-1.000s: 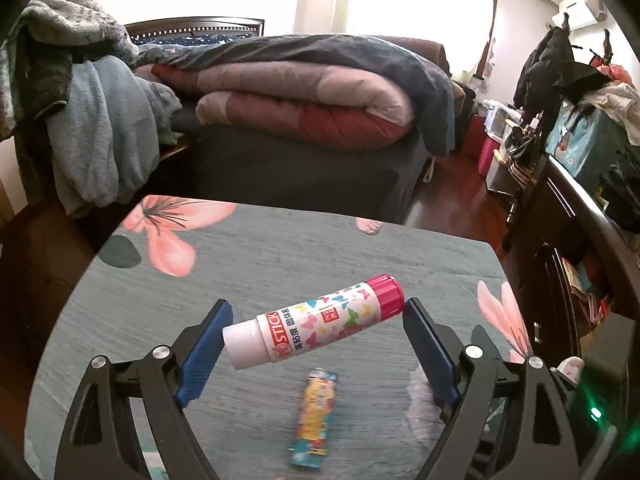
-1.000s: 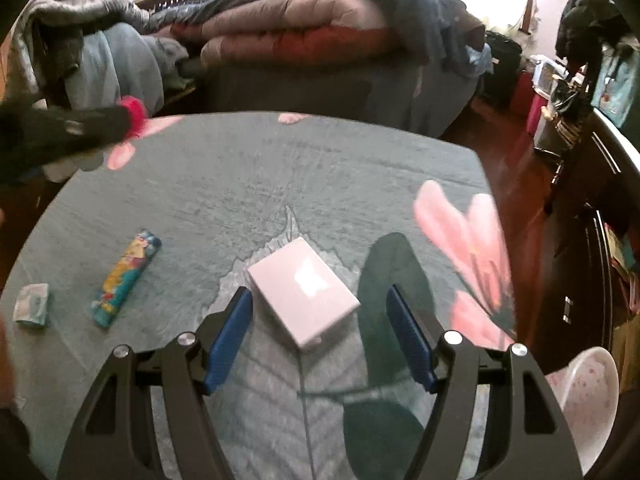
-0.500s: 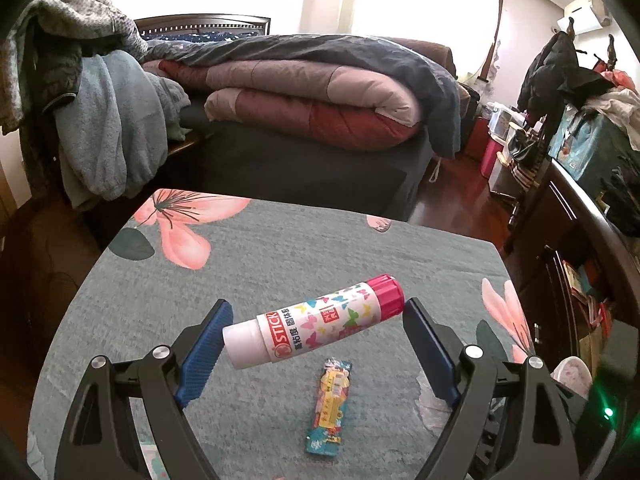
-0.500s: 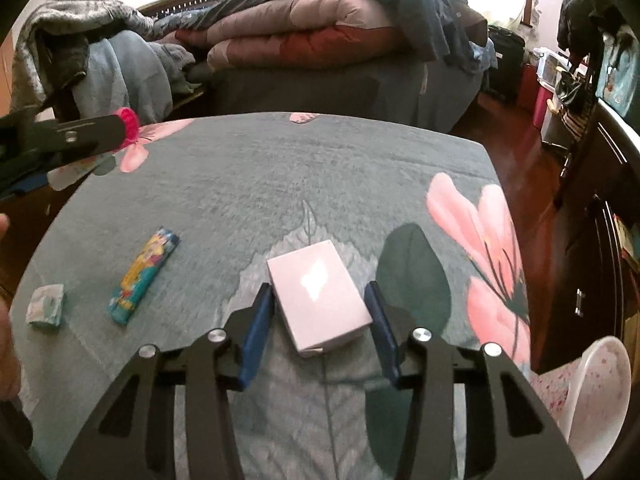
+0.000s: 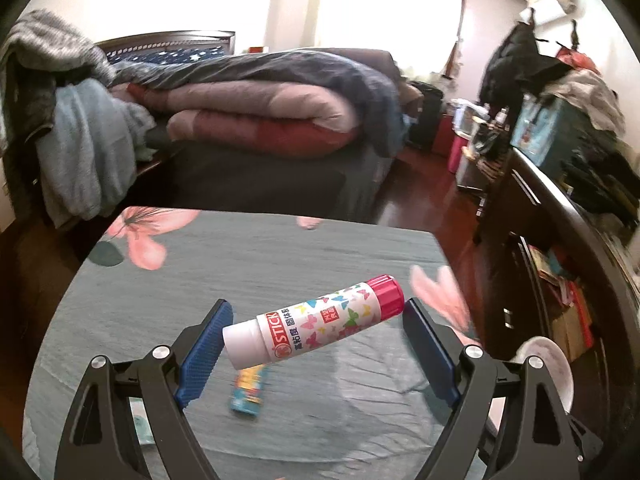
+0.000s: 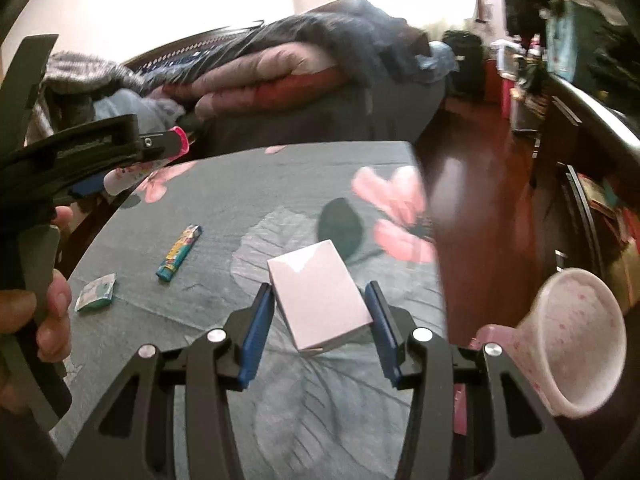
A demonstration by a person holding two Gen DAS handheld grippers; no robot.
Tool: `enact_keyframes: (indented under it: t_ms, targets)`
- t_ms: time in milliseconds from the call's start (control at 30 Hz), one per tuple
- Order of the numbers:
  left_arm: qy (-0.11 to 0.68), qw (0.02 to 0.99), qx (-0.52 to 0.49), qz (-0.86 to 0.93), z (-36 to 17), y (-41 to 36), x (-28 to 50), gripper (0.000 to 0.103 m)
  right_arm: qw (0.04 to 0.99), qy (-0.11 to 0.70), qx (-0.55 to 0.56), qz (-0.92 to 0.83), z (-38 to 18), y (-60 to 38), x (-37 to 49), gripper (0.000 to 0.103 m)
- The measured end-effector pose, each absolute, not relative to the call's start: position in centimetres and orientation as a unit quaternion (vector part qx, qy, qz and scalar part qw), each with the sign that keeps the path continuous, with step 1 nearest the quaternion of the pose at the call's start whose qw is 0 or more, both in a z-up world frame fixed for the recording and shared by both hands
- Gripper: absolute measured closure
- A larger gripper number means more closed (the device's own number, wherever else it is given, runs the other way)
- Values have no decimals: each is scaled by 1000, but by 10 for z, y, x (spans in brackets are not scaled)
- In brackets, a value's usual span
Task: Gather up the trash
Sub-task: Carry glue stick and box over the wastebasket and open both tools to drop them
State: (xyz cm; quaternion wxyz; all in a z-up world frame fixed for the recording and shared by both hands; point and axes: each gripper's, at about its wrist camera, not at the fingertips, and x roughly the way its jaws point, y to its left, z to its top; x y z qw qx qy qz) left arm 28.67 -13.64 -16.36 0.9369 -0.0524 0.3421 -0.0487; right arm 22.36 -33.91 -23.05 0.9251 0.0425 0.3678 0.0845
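Observation:
My left gripper (image 5: 314, 328) is shut on a glue stick (image 5: 316, 326) with a white body, butterfly print and pink cap, held lengthwise above the table. My right gripper (image 6: 320, 300) is shut on a pale pink box (image 6: 320, 294) and holds it lifted over the table's right part. A colourful wrapper (image 6: 179, 253) lies on the green flowered tablecloth (image 6: 256, 184), left of the box, also in the left wrist view (image 5: 248, 390). A small green packet (image 6: 97, 292) lies further left, near the table's edge. The left gripper with the glue stick (image 6: 144, 168) shows at the far left.
A pink speckled bin (image 6: 576, 344) stands off the table's right edge, also in the left wrist view (image 5: 548, 372). A bed with folded quilts (image 5: 260, 120) lies beyond the table. A dark cabinet (image 5: 560, 240) stands on the right.
My right gripper closed on the pink box and has lifted it, swinging right so the bin comes into view. My left gripper has moved right and slightly back, still holding the glue stick.

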Motion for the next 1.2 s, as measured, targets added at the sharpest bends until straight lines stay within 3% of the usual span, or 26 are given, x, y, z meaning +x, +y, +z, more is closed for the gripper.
enact_keyframes:
  t_ms: [567,1200]
  targets:
    - [328,927,-2,-184,-149,-288,257,17,942,316,106,-50,-215,-477,149,55]
    - [333,882,52,-328,-176,-459,255,17,922,302,153,-187,-252,-601,127,55]
